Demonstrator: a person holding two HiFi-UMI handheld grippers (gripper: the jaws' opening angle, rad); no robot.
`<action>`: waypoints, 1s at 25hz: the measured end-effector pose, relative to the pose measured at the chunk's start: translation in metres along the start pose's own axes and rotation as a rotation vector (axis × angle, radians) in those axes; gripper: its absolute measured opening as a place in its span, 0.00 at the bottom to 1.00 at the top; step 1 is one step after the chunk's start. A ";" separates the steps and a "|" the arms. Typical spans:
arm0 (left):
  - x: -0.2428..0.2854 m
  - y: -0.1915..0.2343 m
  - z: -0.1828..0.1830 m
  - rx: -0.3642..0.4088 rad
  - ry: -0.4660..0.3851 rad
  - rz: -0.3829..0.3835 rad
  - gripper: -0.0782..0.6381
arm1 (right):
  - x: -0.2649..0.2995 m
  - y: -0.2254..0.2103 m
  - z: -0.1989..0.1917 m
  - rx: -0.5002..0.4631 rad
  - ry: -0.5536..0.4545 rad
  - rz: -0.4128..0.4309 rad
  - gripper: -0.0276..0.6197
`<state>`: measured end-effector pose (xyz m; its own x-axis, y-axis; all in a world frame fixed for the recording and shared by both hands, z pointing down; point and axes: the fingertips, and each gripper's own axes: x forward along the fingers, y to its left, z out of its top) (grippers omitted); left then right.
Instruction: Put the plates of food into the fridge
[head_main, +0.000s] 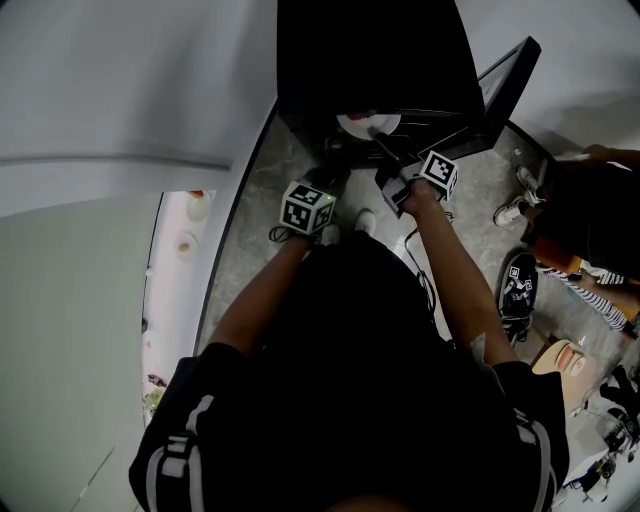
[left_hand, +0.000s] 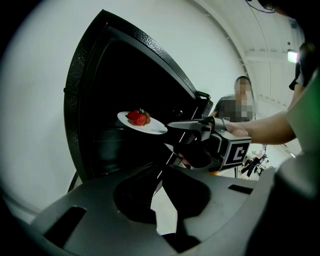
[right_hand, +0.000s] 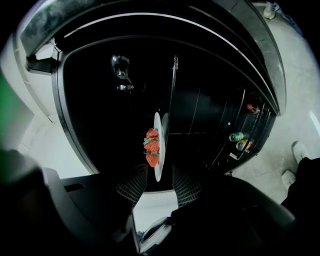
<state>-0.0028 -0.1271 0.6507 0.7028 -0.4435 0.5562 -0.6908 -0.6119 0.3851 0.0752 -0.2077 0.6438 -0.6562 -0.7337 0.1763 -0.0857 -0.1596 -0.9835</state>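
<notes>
A white plate (head_main: 368, 123) (left_hand: 150, 125) (right_hand: 157, 150) of strawberries (left_hand: 138, 117) (right_hand: 151, 146) sits just inside the open black fridge (head_main: 380, 50), level at shelf height. My right gripper (head_main: 388, 150) (left_hand: 172, 133) (right_hand: 159, 175) reaches in to it. Its jaws stand apart on either side of the plate's near rim, and the ribbed pads (right_hand: 134, 186) do not press on it. My left gripper (head_main: 328, 178) (left_hand: 161, 172) hangs lower, in front of the fridge's bottom. Its dark fingers come together at the tips with nothing between them.
The fridge door (head_main: 505, 80) is swung open to the right, and its bins hold cans (right_hand: 237, 137). Another person (head_main: 590, 220) stands at the right on the grey floor, with white shoes (head_main: 515, 210) nearby. A white counter (head_main: 175, 300) with small items runs along the left.
</notes>
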 end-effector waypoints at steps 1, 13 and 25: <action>0.000 0.000 -0.001 0.000 0.000 -0.001 0.14 | -0.002 0.000 -0.002 -0.004 0.005 0.004 0.27; -0.011 0.007 -0.003 -0.014 -0.020 0.002 0.14 | -0.031 0.003 -0.009 -0.158 -0.001 -0.039 0.11; -0.019 -0.003 -0.006 -0.024 -0.048 -0.015 0.14 | -0.049 0.017 -0.021 -0.324 -0.002 -0.049 0.08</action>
<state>-0.0153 -0.1132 0.6432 0.7199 -0.4659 0.5145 -0.6839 -0.6027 0.4111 0.0896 -0.1608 0.6172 -0.6441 -0.7315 0.2238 -0.3516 0.0232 -0.9359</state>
